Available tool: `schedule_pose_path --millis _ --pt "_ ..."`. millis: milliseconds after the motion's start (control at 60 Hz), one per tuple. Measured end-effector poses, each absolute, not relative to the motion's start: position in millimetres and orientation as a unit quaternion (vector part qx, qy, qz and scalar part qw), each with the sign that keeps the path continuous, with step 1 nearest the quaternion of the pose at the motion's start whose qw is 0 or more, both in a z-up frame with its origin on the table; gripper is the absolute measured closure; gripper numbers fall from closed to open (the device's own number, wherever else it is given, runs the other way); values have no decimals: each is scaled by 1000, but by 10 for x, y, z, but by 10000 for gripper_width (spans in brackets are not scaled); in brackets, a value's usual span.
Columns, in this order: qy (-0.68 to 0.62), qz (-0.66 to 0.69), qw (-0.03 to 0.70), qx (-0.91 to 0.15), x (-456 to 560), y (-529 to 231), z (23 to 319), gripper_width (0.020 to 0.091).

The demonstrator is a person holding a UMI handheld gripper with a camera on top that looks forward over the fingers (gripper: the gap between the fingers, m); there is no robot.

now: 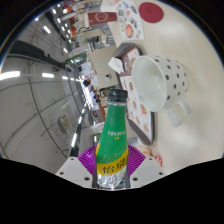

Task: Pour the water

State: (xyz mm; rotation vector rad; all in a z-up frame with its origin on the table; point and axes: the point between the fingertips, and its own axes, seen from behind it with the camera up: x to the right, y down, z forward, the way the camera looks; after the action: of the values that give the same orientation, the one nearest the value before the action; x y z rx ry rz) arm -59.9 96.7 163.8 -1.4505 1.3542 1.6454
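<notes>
A green plastic bottle [114, 128] with a yellow label and a dark cap stands up between my fingers, tilted a little towards the cup. My gripper [112, 163] is shut on the bottle's lower body, with a purple pad [86, 157] pressed against each side. Just beyond and to the right of the bottle's cap is a white cup [160, 82] with dark polka dots, its opening facing the bottle and its handle on the far side. The cup rests on a tray [146, 118] with a patterned surface. The whole scene looks tilted.
Behind the cup a wall [120, 20] carries colourful posters and a red round sign. To the left, a long bright room [40, 70] with ceiling lights and shelves stretches away. A small dark object [118, 67] sits near the cup's rim.
</notes>
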Motion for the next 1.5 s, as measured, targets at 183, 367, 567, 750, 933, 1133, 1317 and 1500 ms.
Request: schedule_pose_path --millis 183,367,567,750,933,1133,1317,1500 --pt "572 704 167 -386 -420 1061 1813 738" --pt "563 718 139 -385 -397 1040 1905 740" --pt "381 698 294 -530 -172 780 2667 739" --pt "112 353 629 -684 1000 1037 3192 736" --pt "-56 38 675 -735 2224 1067 2218 735" --pt "-67 7 620 -782 2456 1138 1067 734" --pt "-41 21 631 -774 2551 1015 769 731" --pt "-50 5 629 -776 2526 1019 761 721"
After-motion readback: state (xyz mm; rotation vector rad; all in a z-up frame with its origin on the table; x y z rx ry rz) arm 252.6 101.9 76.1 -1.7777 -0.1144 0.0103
